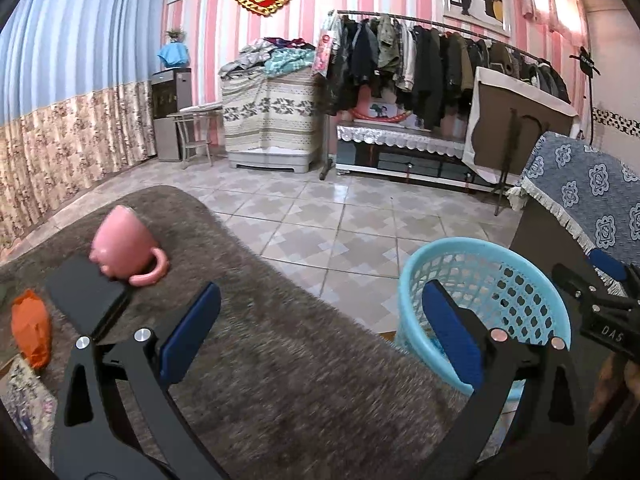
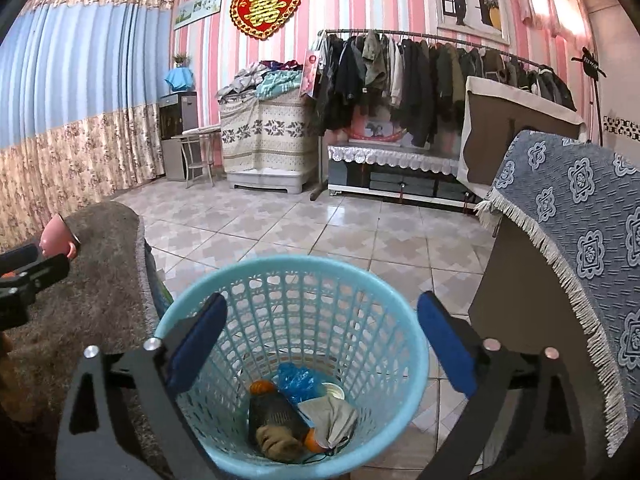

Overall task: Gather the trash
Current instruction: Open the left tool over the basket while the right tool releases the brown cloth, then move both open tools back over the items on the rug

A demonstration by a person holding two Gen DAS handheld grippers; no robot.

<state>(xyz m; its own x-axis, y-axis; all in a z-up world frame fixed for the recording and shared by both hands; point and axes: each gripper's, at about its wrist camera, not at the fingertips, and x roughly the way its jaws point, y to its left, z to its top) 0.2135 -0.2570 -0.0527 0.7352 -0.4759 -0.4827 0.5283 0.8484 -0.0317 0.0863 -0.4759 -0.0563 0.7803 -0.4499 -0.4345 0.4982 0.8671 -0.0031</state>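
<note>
The light-blue basket (image 2: 288, 360) stands on the tiled floor (image 2: 320, 232) beside the desk (image 1: 280, 360), under a shaggy grey-brown cover. It holds a blue plastic bag (image 2: 298, 380), a grey rag (image 2: 332, 416), a dark wrapper (image 2: 276, 416) and something orange. The right claw (image 2: 320, 344) hovers over it, fingers apart, empty. The left claw (image 1: 320, 332) is likewise spread and empty above the desk, where an orange bag (image 1: 32, 328) lies near an overturned pink mug (image 1: 124, 248).
</note>
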